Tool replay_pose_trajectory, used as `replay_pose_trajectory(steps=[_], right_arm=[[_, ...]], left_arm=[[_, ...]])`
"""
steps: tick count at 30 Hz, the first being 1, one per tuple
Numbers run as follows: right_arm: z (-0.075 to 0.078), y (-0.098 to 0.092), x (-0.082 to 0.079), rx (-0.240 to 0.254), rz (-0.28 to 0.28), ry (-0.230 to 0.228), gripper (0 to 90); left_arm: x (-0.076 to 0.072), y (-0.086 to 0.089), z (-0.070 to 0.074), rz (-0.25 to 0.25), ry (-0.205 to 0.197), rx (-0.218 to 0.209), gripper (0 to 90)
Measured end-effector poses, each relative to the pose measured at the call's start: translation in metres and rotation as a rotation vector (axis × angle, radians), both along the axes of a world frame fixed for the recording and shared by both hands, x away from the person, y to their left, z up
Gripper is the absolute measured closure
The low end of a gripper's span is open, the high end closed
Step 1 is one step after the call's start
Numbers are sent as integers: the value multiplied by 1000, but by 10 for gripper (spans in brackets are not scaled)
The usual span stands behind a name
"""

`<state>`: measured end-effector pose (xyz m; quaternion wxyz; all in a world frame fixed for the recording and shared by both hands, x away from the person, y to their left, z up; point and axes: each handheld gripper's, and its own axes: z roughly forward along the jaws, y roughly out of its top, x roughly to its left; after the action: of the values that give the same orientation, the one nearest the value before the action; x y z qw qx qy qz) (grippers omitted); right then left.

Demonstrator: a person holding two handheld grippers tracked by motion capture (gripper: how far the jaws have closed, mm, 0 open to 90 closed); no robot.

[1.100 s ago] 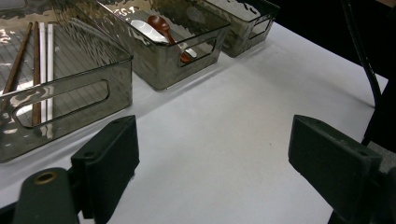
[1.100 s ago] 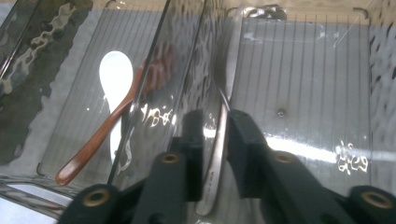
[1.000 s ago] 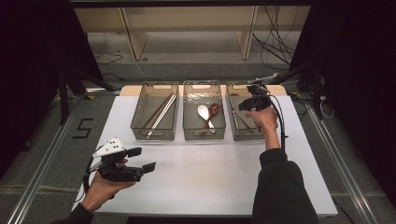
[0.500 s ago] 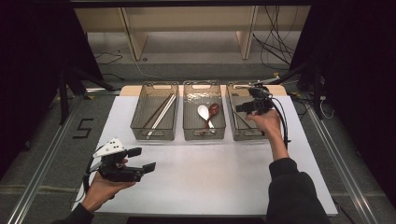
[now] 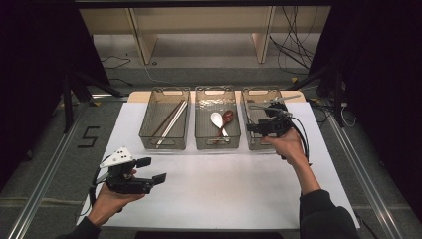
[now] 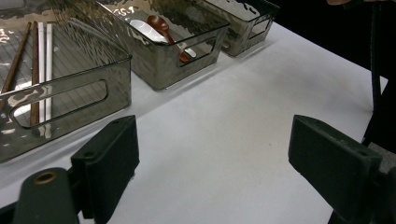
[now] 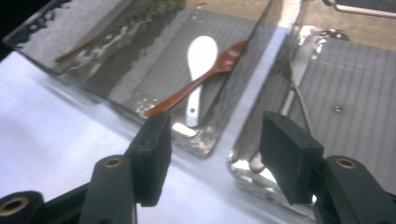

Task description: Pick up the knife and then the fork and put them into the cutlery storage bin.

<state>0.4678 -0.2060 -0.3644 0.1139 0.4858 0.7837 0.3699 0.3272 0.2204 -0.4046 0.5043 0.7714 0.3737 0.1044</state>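
Three clear bins stand in a row on the white table (image 5: 224,199). The left bin (image 5: 163,147) holds chopsticks (image 5: 171,122) (image 6: 35,70). In the middle bin (image 5: 217,147) lie a white spoon (image 5: 217,120) (image 7: 201,56) and a brown spoon (image 5: 227,117) (image 7: 196,88). A thin metal utensil (image 7: 299,100) lies in the right bin (image 5: 247,144). My right gripper (image 5: 251,124) (image 7: 215,149) hovers over that bin's near end; its jaws have just been opening, with nothing between them. My left gripper (image 5: 153,170) (image 6: 212,158) is open above the table's near left.
Wooden shelving (image 5: 199,20) and loose cables (image 5: 293,45) lie beyond the table's far edge. A metal rail (image 5: 45,194) runs along the left side, and a "5" mark (image 5: 89,137) is on the floor there. The bins' walls (image 6: 70,98) stand about hand-high.
My right gripper has drawn back from the far part of the right bin toward its near end. The left gripper has stayed put.
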Motion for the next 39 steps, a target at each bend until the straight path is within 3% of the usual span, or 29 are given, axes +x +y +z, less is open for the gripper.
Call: replay_pose_trajectory(steps=[11, 18, 30, 39], right_arm=[[-4, 6, -30, 40, 34, -66, 399], [-5, 12, -49, 41, 66, -101, 365], [-9, 20, -79, 102, 109, -141, 355], [-14, 22, -98, 114, 130, -154, 322]], left_arm=[[0, 0, -1, -2, 5, 1, 156], [1, 1, 0, 3, 12, -3, 156], [2, -1, 0, -17, 16, -9, 155], [-1, -1, 0, -26, 19, -13, 155]])
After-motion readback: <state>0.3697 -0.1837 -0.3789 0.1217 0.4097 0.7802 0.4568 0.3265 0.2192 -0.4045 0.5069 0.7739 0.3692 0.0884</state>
